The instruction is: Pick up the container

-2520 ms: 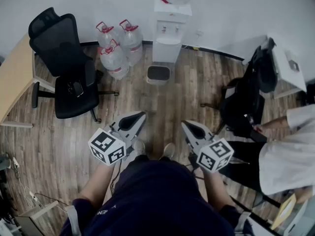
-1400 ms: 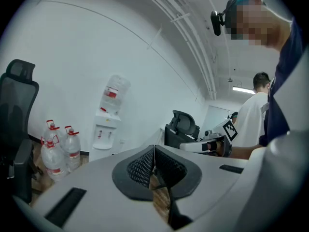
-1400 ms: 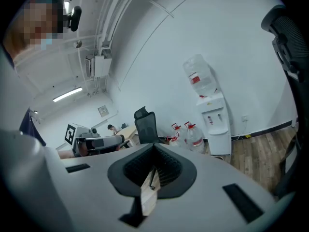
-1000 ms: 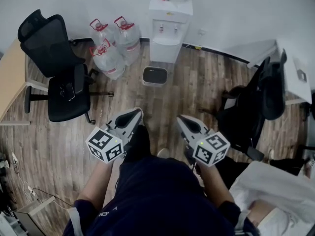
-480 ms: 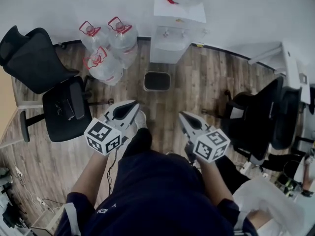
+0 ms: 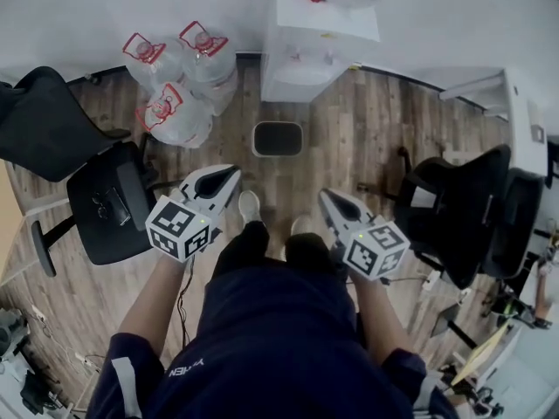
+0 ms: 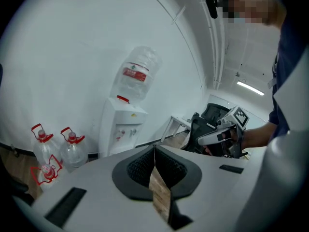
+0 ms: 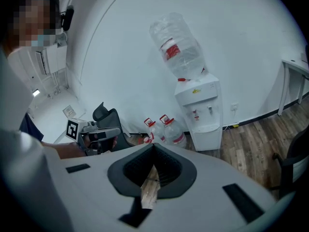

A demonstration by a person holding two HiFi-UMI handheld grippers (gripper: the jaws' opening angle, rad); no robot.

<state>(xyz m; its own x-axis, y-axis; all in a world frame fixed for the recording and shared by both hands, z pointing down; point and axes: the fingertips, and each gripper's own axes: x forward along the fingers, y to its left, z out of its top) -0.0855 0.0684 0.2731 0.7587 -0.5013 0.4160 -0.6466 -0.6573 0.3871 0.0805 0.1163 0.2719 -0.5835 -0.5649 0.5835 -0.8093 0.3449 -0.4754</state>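
The left gripper (image 6: 229, 175) and the right gripper (image 6: 325, 196) are held over the wooden floor (image 6: 367, 138), both with jaws pressed together on nothing. The dark rectangular container (image 6: 278, 138) is seen ahead, mouth upward, long axis crosswise, just before the water dispenser (image 6: 306, 59). Office chairs (image 6: 96, 203) are set either side, and water bottles (image 6: 175, 103) are clustered at left.

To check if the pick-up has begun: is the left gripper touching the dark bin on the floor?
Apart. The head view shows bare floor between the left gripper and the bin.
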